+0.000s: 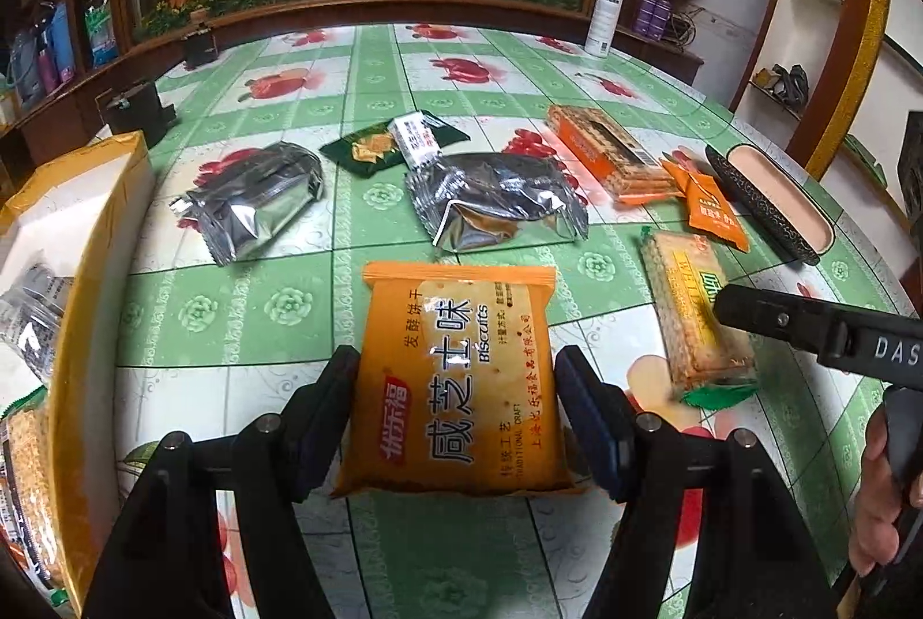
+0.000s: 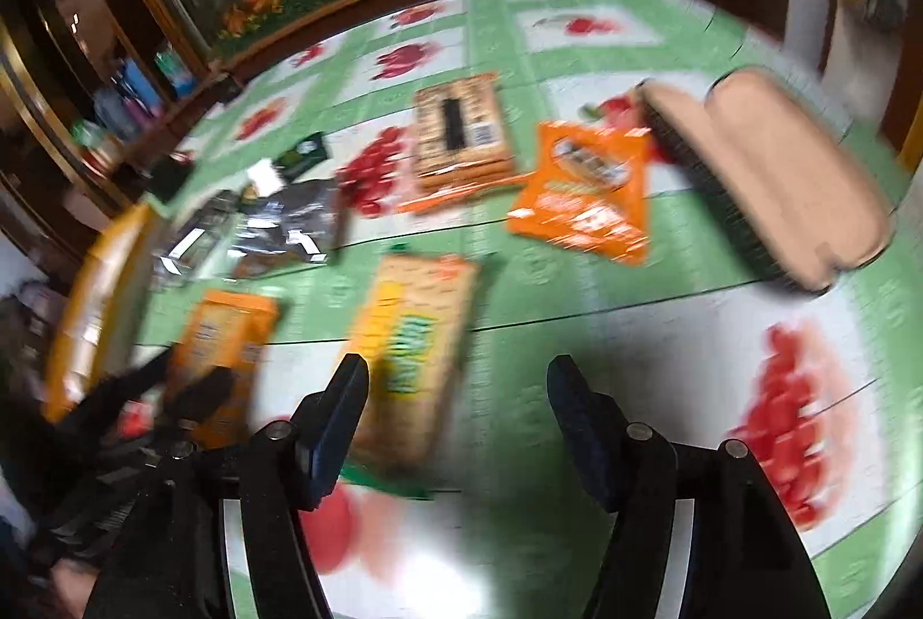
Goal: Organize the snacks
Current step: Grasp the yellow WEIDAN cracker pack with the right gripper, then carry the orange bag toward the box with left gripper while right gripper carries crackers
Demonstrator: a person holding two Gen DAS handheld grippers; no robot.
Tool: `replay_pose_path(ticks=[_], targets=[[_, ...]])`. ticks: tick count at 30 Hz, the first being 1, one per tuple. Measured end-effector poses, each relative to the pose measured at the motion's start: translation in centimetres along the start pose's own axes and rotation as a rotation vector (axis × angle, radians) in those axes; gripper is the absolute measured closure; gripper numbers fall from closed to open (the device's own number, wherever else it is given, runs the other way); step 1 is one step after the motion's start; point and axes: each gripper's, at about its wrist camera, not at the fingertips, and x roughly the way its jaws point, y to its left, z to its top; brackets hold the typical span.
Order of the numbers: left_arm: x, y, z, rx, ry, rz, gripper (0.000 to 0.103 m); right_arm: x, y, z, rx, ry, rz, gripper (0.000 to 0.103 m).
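A table covered in a green and white cloth printed with red fruit holds a scatter of snack packets. At the far left edge stands a yellow cardboard box with a few packets already inside it. Next to it on the cloth lies a silver foil packet, then a small dark green packet and a second crumpled silver packet further back. In the middle foreground, the left gripper holds an orange packet of biscuits, its two black fingers pressed against the packet's left and right sides. To the right of that lies a long clear sleeve of crackers with a yellow label and a green end. Behind it sit an orange tray of wafers and a small orange packet. Further right is an open glasses case with a pink lining. The right gripper hovers over the table just beside the cracker sleeve; its view is blurred, its fingers stand apart, and only bare cloth shows between them, so it holds nothing.
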Motion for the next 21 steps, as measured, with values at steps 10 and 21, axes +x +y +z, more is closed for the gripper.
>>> replay_pose_path(ticks=[10, 21], targets=[[-0.2, 0.6, 0.2, -0.022, -0.027, 0.026, 0.035, 2.5, 4.1, -0.1, -0.12, -0.008, -0.143, 0.048], [-1.4, 0.6, 0.4, -0.024, -0.095, 0.05, 0.035, 0.4, 4.3, -0.7, -0.101, -0.119, 0.049, 0.051]])
